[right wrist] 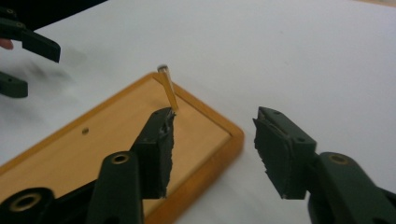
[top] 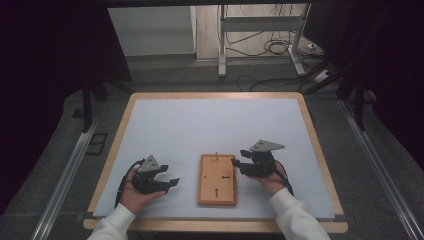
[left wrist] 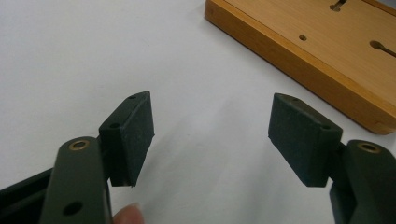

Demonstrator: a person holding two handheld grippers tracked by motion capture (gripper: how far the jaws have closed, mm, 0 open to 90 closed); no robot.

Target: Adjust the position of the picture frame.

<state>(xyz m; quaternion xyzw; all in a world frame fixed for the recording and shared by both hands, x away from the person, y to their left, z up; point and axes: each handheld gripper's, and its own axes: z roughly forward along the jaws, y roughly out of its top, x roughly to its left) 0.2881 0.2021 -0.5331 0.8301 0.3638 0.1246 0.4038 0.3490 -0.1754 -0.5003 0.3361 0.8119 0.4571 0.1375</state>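
Item 1: wooden board (top: 217, 179), rectangular, honey-coloured with a darker raised rim. It lay flat on the white sheet (top: 200, 130), near the person's edge of the table and between the 2 grippers, long side running away from the person. Its face carried keyhole-shaped slots and a small round hole, seen in the high view and the left gripper view (left wrist: 322, 51).

Item 2: thin pin (right wrist: 168, 86), pale yellow shaft with a small grey head. It stood in the board's (right wrist: 116, 140) far end, tilted, close to the rim. In the high view it showed as a short stub at the far edge (top: 216, 155).

Item 3: right gripper (right wrist: 212, 144). Jaws stood released, with a clear gap and nothing between them; the pin rose just past the tip of the left-hand jaw in its own view, and whether that jaw touched it could not be told. In the high view the gripper (top: 239, 162) sat just beside the board's right edge, near the far end.

Item 4: left gripper (left wrist: 210, 133). Jaws stood wide apart and empty over bare sheet, the board's corner off to the right in its own view. In the high view it (top: 172, 182) sat left of the board, apart from it.

Item 5: table (top: 320, 150), light wooden border showing round the sheet. 2 white sleeves entered from the near edge.
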